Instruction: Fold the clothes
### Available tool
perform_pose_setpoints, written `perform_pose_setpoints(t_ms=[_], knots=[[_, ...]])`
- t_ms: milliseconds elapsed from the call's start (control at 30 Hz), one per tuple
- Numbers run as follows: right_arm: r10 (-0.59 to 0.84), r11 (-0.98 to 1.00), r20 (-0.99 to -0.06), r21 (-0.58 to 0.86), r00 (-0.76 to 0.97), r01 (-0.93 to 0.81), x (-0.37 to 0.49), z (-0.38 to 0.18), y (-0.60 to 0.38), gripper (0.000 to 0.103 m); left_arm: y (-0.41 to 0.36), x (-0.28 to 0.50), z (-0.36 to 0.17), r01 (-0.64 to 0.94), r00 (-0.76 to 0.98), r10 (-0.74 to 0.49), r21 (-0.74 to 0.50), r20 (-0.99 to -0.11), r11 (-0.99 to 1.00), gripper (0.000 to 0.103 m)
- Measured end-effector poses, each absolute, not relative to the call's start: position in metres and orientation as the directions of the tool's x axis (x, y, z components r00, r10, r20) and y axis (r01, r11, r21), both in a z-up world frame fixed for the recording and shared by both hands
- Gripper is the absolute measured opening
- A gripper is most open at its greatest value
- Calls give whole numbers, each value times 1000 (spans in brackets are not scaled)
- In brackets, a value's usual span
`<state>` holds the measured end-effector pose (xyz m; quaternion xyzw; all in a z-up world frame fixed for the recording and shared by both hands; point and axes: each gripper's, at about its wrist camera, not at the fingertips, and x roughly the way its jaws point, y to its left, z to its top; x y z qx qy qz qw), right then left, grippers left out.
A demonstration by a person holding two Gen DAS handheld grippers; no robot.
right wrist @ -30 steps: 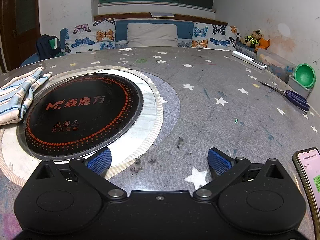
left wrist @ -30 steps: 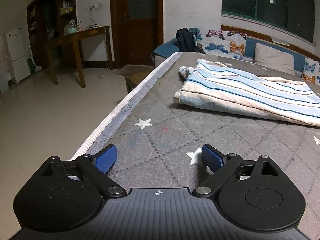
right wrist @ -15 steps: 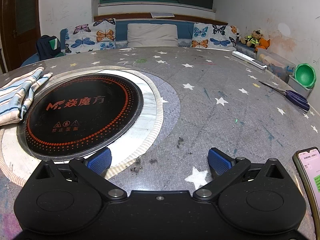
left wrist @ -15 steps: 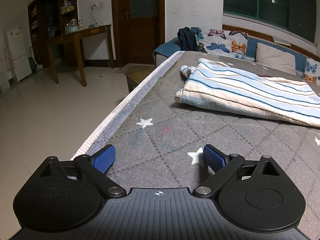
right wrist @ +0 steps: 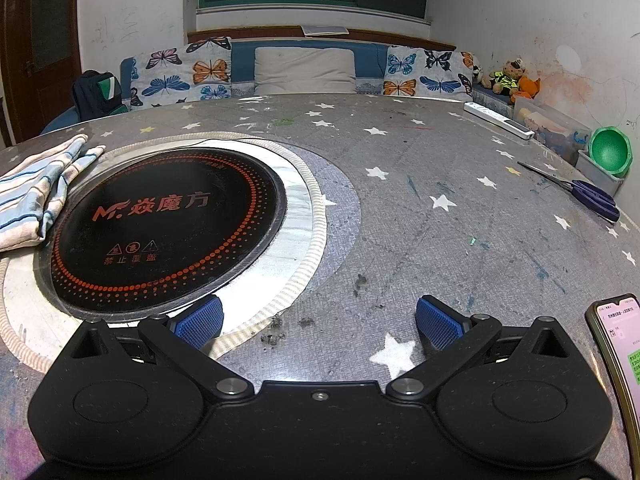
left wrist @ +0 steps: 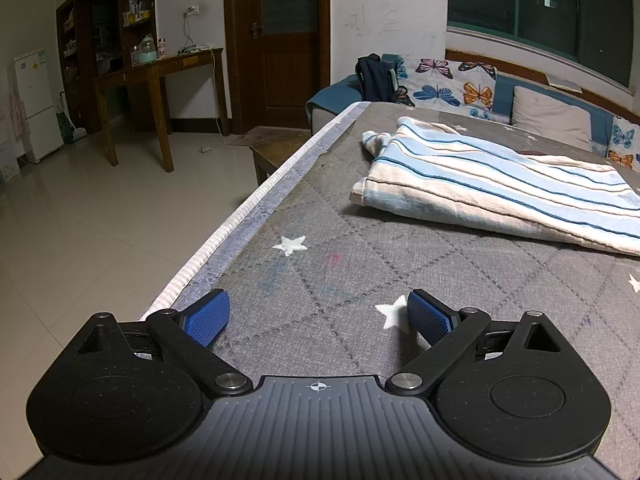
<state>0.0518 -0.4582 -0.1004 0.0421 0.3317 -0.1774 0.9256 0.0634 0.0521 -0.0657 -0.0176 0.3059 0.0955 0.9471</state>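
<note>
A blue, white and tan striped garment (left wrist: 496, 188) lies folded on the grey star-patterned table (left wrist: 340, 280), ahead and to the right of my left gripper (left wrist: 318, 316). That gripper is open and empty, low over the table near its left edge. In the right wrist view the same garment (right wrist: 36, 196) lies at the far left, partly over the rim of a round black induction cooktop (right wrist: 168, 228). My right gripper (right wrist: 320, 322) is open and empty, low over the table just in front of the cooktop's rim.
A phone (right wrist: 618, 356) lies at the right edge beside my right gripper. Scissors (right wrist: 580, 192), a white remote (right wrist: 498, 122) and a green bowl (right wrist: 610, 154) sit at the far right. The table's left edge (left wrist: 240, 224) drops to tiled floor. A sofa with butterfly cushions (right wrist: 304, 68) stands behind.
The left gripper has shifted slightly, so the garment sits a little differently in its view. The right gripper has not moved. Both stay open.
</note>
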Motion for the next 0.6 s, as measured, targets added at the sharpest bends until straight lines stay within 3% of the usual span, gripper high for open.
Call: perform_pose_setpoints(t_ms=[600], knots=[[-301,933,-629,-39,717,357,50,-95,-464,103,52,63,-66,-192,795,169,24,-583,981,97]])
